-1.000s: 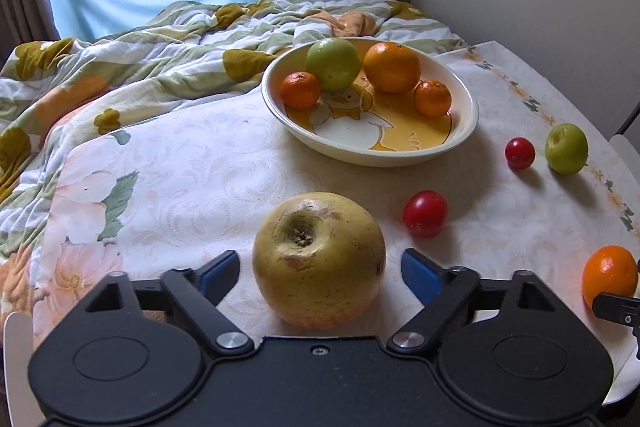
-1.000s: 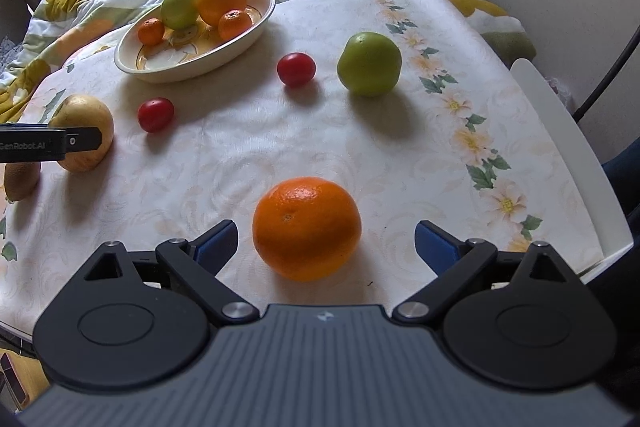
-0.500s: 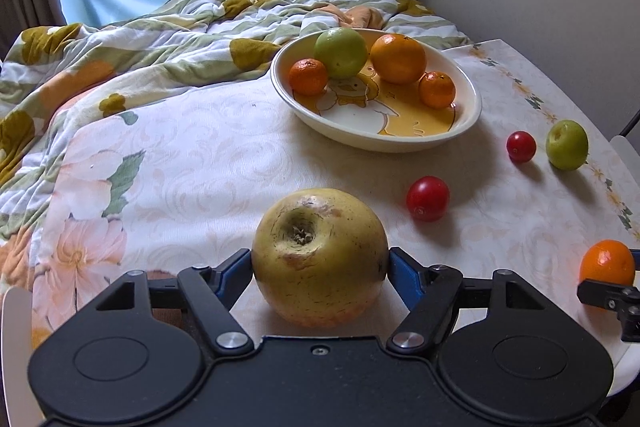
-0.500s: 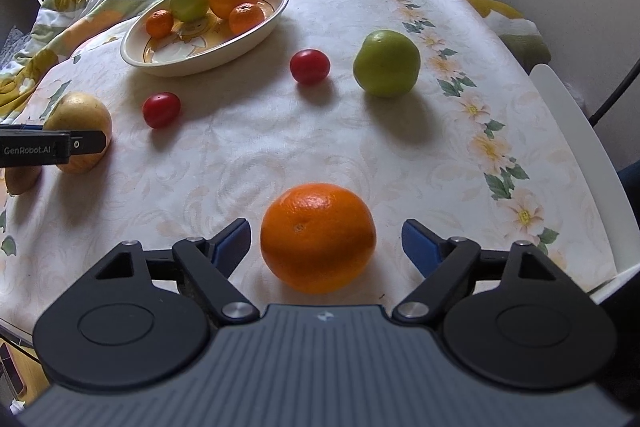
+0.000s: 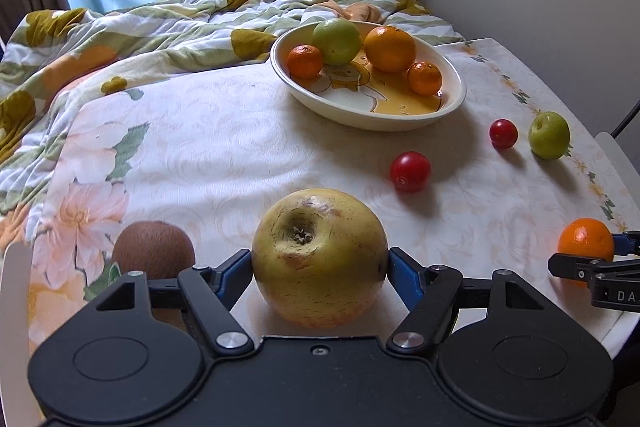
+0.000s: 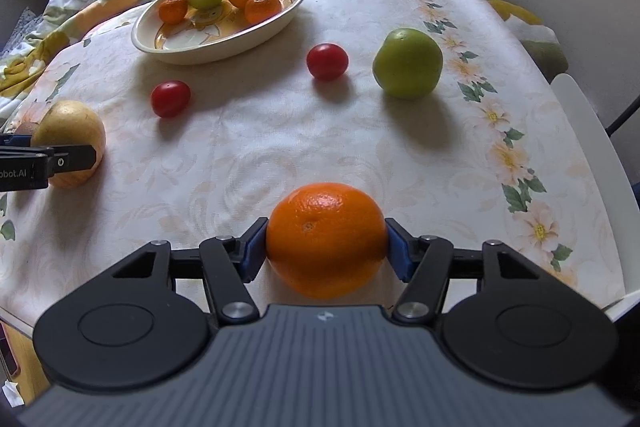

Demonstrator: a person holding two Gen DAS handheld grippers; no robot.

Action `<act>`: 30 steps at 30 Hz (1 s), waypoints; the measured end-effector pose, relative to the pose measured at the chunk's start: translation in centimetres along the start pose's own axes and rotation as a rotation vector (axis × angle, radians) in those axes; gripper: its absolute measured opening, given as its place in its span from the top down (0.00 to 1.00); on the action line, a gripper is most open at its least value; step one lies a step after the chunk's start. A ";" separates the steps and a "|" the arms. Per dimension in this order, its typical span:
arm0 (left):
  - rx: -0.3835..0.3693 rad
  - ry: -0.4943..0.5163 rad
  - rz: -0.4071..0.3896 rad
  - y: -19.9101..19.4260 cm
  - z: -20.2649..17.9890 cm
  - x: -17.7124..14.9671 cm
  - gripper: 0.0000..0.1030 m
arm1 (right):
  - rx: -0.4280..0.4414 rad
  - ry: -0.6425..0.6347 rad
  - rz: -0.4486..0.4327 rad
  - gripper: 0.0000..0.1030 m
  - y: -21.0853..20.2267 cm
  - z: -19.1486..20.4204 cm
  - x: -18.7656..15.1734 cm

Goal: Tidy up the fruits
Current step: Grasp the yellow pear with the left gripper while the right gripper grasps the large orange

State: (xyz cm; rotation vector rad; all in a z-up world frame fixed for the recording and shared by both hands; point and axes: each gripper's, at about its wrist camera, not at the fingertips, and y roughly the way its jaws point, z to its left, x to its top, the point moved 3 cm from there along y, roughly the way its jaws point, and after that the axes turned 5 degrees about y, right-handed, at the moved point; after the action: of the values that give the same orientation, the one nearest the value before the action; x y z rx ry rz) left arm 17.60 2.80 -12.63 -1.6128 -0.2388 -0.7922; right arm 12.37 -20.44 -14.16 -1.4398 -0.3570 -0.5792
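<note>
Left wrist view: a yellow apple (image 5: 319, 258) is pinched between the blue pads (image 5: 403, 274) of the left gripper (image 5: 320, 267), calyx end turned toward the camera, its underside resting on the floral tablecloth (image 5: 224, 155). A kiwi (image 5: 153, 250) lies just beside the left-hand finger. Right wrist view: an orange (image 6: 326, 239) is seated between the pads of the right gripper (image 6: 326, 247), whose jaws are closing and are met with the peel on both sides; the orange sits on the cloth near the table's front edge. Beyond the tongs, two cherry tomatoes (image 6: 171, 98) (image 6: 327, 61) and a green apple (image 6: 407, 62) are spread loose on the cloth, well apart. At the far side a cream bowl (image 6: 256, 31) is loaded with three oranges and one green apple.
</note>
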 end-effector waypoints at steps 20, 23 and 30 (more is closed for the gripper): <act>-0.015 -0.043 -0.092 -6.0 -0.8 1.0 0.26 | 0.024 -0.057 -0.077 0.27 -4.8 1.9 2.2; -0.020 -0.054 -0.109 -7.0 -0.7 1.6 0.26 | 0.031 -0.038 -0.082 0.27 -5.8 2.1 2.9; -0.026 -0.041 -0.169 -8.4 -0.7 3.9 0.26 | 0.015 -0.020 -0.124 0.27 -7.3 2.2 5.0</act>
State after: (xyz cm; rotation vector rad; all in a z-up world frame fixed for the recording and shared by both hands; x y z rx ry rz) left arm 15.43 2.85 -3.61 -1.6501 -0.3992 -0.8944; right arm 12.55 -19.25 -5.08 -1.4165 -0.4680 -0.6607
